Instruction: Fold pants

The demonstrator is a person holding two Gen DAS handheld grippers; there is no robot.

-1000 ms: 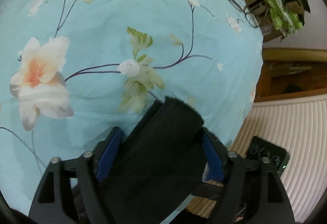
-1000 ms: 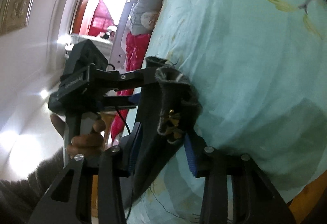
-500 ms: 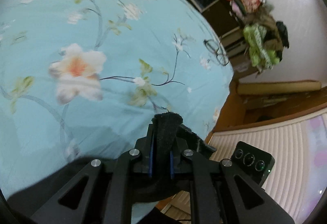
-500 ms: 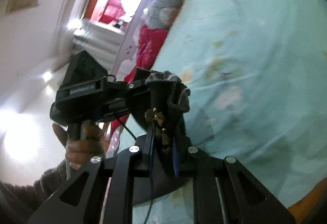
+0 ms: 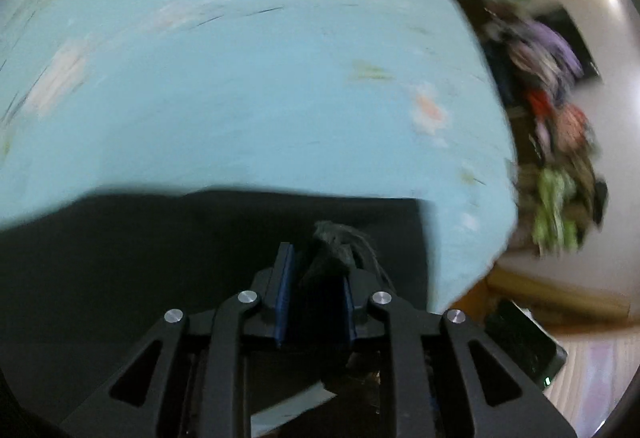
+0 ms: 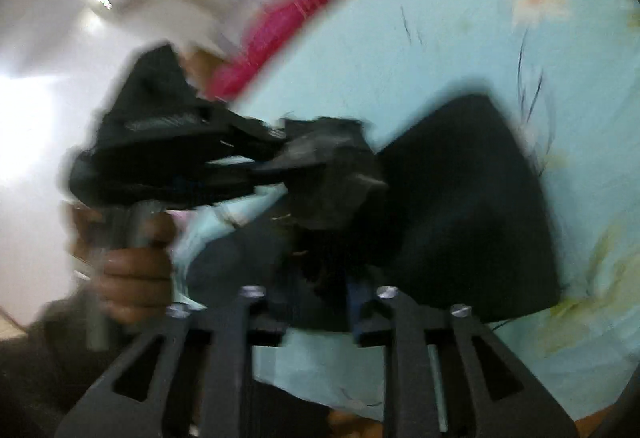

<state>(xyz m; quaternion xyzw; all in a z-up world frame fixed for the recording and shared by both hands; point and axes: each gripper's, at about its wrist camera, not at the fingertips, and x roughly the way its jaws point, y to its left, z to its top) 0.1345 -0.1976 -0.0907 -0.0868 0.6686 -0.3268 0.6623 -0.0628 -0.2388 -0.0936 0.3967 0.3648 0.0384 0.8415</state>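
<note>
We see, as the largest surface, the pale blue bed sheet printed with flowers and thin dark stems [image 5: 248, 86], spread over a bed and filling most of both wrist views. On it lie the black, soft-looking fabric pants [image 5: 160, 238], partly spread flat and partly lifted, with one bunched edge raised between the two tools. In the right wrist view a broad dark panel of the garment rests on the sheet just beyond the fingers, and a greyish, fuzzy inner face shows where the cloth is gathered.

The left gripper [image 5: 314, 294] has a tuft of that gathered edge standing between its blue-padded fingers, which are opening; in this view the pads appear to stand just clear of the cloth. The right gripper [image 6: 320, 292] likewise has dark cloth between its fingers, which are also opening; motion blur hides whether the pads press on it. A person's hand [image 6: 128, 262] holds the handle of the left tool, seen from the right wrist view.

We judge the garment light, limp and thick enough to bunch: it will drape and sag from any single hold rather than keep a shape, and its napped lining should resist slipping. It is not fragile. We judge the best holds to be two well-separated points along one edge, such as the waistband corners or hems, so that the cloth hangs flat when lifted and the fold line stays straight.
</note>
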